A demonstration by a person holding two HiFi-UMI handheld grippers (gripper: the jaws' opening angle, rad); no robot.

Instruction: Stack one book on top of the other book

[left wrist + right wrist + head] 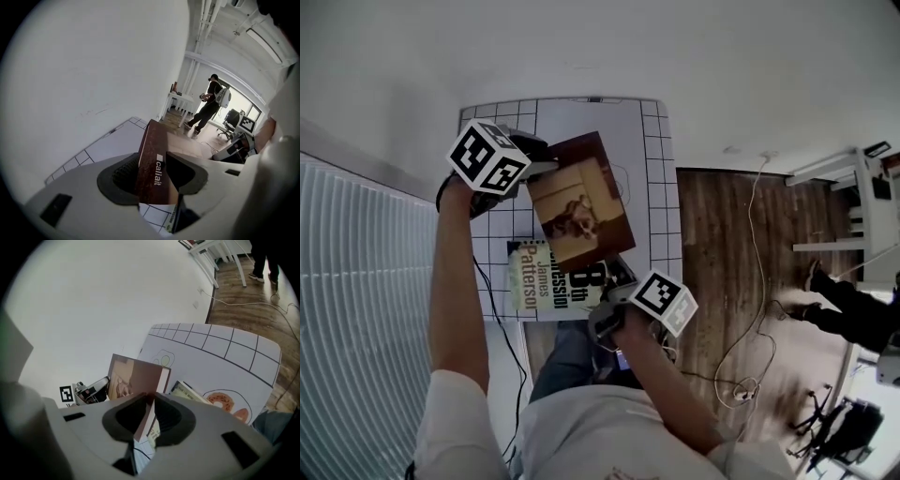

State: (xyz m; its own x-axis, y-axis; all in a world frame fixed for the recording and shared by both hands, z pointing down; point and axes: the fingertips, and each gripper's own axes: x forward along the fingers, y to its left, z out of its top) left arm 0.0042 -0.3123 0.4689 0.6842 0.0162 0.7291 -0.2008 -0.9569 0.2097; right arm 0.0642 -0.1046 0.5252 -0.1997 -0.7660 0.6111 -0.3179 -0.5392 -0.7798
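Note:
A brown book (581, 202) with a picture on its cover hangs tilted above the white gridded table (628, 122), held from both ends. My left gripper (542, 171) is shut on its far spine end; in the left gripper view the spine (152, 154) runs between the pads and the gripper (155, 177) clamps it. My right gripper (614, 279) is shut on the near edge; the brown book (133, 376) shows in the right gripper view with its edge pinched by that gripper (147, 417). A yellow-green paperback (546, 278) lies flat on the table beneath, partly hidden, also seen as a green book (187, 392).
Wooden floor (722, 244) with loose cables lies right of the table. A white shelf unit (853, 216) and a seated person's legs (844, 314) are at the far right. A ribbed white panel (356, 281) runs along the left. Another person (208, 103) stands far off.

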